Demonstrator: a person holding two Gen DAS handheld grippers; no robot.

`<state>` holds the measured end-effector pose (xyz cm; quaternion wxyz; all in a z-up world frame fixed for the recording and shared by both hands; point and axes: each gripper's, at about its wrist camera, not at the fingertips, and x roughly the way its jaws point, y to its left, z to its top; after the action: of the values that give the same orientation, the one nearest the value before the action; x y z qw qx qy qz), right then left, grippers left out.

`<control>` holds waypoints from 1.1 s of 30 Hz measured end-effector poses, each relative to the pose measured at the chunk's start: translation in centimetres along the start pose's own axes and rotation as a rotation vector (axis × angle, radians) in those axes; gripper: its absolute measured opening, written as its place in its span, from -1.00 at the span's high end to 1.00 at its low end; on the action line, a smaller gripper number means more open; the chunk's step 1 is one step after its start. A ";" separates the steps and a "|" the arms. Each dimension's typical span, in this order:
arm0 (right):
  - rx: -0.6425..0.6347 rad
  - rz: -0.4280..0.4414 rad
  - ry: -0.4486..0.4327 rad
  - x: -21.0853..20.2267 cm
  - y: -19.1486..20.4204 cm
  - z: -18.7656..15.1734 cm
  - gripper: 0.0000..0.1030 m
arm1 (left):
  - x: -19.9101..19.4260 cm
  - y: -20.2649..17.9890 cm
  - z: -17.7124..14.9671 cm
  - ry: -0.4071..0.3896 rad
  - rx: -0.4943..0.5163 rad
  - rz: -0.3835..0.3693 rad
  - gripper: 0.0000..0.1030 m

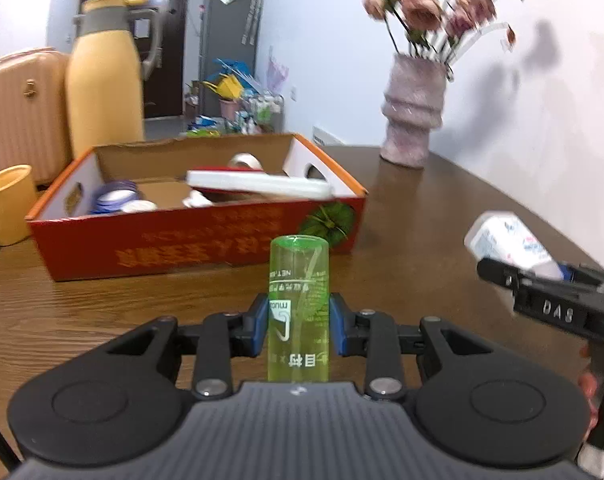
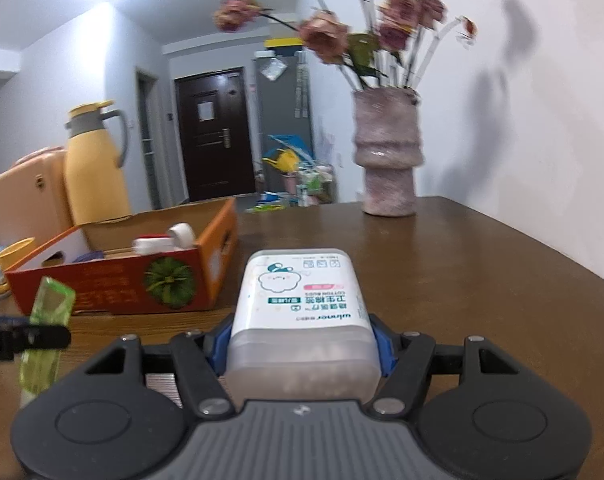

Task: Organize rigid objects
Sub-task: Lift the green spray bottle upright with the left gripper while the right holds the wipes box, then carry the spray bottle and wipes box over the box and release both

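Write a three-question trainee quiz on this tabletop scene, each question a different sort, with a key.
1. True or false: the left gripper is shut on the green tube.
2. What does the right gripper hold? A) yellow mug B) cotton swab box C) tape roll
3. Fill in: the vase of flowers stands on the ____.

Key
1. True; its pads press the tube's sides.
2. B, the cotton swab box.
3. Table, beyond the cardboard box.
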<state>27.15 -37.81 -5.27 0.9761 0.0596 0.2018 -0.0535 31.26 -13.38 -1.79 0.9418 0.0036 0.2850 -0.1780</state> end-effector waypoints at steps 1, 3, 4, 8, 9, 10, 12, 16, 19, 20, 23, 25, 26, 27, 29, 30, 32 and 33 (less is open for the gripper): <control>-0.005 0.012 -0.001 -0.2 0.4 0.1 -0.26 | -0.4 0.4 0.2 -0.008 -0.008 0.008 0.39; -0.007 0.051 -0.003 -0.6 1.3 0.4 -0.26 | -1.0 1.2 0.5 -0.026 -0.027 0.029 0.39; -0.008 0.070 -0.005 -0.7 1.8 0.5 -0.26 | -1.2 1.6 0.7 -0.034 -0.038 0.037 0.39; -0.022 0.132 -0.023 -1.4 4.0 1.4 -0.26 | -2.3 3.5 1.4 -0.067 -0.086 0.061 0.39; -0.028 0.146 -0.029 -1.6 4.7 1.6 -0.26 | -2.6 3.9 1.6 -0.077 -0.096 0.063 0.39; -0.034 0.156 -0.036 -1.8 5.4 1.8 -0.26 | -2.9 4.2 1.8 -0.090 -0.103 0.067 0.39; -0.044 0.177 -0.048 -2.1 6.6 2.3 -0.26 | -3.4 4.8 2.3 -0.116 -0.113 0.080 0.39; -0.052 0.215 -0.058 -2.0 8.8 3.2 -0.26 | -4.2 5.9 3.5 -0.161 -0.130 0.108 0.38; -0.054 0.236 -0.059 -1.8 10.3 3.9 -0.26 | -4.8 6.8 4.5 -0.191 -0.146 0.122 0.38; -0.054 0.241 -0.059 -1.7 10.7 4.1 -0.26 | -4.9 7.1 4.9 -0.201 -0.152 0.130 0.38; -0.069 0.246 -0.055 -1.2 12.3 4.6 -0.26 | -5.0 7.8 5.8 -0.219 -0.165 0.140 0.38; -0.078 0.249 -0.055 -0.8 13.2 5.1 -0.26 | -4.9 8.1 6.3 -0.227 -0.170 0.148 0.38; -0.081 0.248 -0.055 -0.6 13.7 5.3 -0.26 | -4.9 8.3 6.4 -0.230 -0.172 0.152 0.38; -0.084 0.245 -0.054 -0.4 14.1 5.6 -0.26 | -4.8 8.4 6.6 -0.231 -0.175 0.156 0.38; -0.086 0.242 -0.054 0.2 14.7 6.0 -0.26 | -4.5 8.6 7.0 -0.233 -0.183 0.165 0.38; -0.088 0.240 -0.056 0.5 15.0 6.3 -0.26 | -4.4 8.8 7.3 -0.236 -0.189 0.167 0.38; -0.088 0.235 -0.061 0.9 15.6 6.8 -0.26 | -4.1 9.1 7.7 -0.242 -0.199 0.169 0.38; -0.087 0.233 -0.063 1.2 15.9 7.0 -0.26 | -3.9 9.1 7.9 -0.246 -0.203 0.170 0.38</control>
<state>32.95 -23.21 2.15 0.9833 0.0385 0.1647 0.0675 35.58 -4.37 6.10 0.9768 -0.0894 0.1827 -0.0673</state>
